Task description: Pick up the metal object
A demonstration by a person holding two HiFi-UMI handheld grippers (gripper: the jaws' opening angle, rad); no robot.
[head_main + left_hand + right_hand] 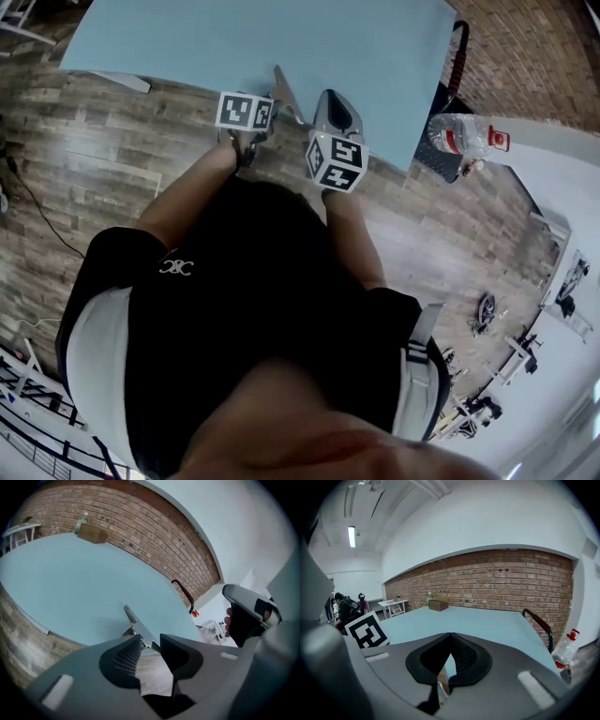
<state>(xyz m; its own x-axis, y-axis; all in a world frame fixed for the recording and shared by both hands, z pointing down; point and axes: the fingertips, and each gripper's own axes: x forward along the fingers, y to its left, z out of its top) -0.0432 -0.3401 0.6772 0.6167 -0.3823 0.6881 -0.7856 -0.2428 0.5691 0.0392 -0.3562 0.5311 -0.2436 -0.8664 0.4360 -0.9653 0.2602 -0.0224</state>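
Left gripper (150, 638) fingers spread, metal object (136, 623) just beyond the tips.
For a grab, straddle it squarely, then pinch; right gripper (450, 637) fingers pressed together.

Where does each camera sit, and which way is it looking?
Head view: on the head, facing down; table, torso, arms.
Left gripper view: on left gripper, over open jaws at metal object.
Right gripper view: on right gripper, over shut jaws across table to brick wall.
Shared: both gripper views show the box.

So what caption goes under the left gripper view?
The left gripper, jaws apart and empty, points at the metal object lying near the edge of the light blue table.
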